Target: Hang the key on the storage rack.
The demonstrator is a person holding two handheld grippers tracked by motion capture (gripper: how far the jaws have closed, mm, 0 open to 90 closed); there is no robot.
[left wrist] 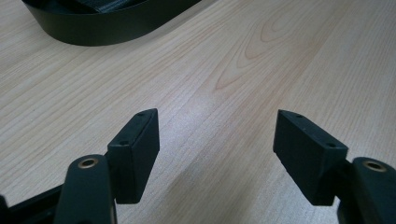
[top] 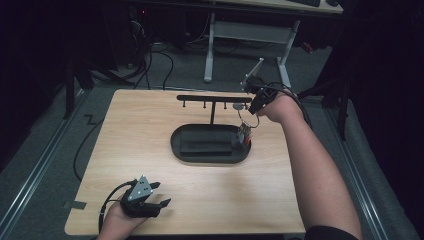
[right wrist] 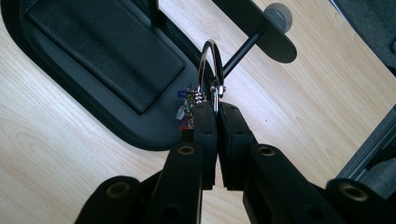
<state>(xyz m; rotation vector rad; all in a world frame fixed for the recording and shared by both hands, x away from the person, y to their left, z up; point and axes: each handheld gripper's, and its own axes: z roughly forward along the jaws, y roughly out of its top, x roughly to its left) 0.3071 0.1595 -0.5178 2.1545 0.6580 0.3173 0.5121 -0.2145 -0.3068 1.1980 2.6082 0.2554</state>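
A black key rack (top: pixel 212 98) with several small hooks rises from an oval black tray (top: pixel 210 145) in the middle of the wooden table. My right gripper (top: pixel 252 107) hangs by the rack's right end, shut on a metal key ring (top: pixel 248 120) with a small multicoloured charm (top: pixel 244 134) dangling over the tray's right end. In the right gripper view the ring (right wrist: pixel 208 60) stands up from the closed jaws (right wrist: pixel 217 107), close beside a hook peg (right wrist: pixel 243 46). My left gripper (top: pixel 162 195) rests at the table's near left, open and with nothing between its fingers (left wrist: pixel 135 149).
A dark rectangular pad (right wrist: pixel 107 51) lies inside the tray. The tray's wall (left wrist: pixel 102 25) lies ahead of the left gripper across bare wood. Beyond the table's far edge stand white desk legs (top: pixel 210 50) and floor cables.
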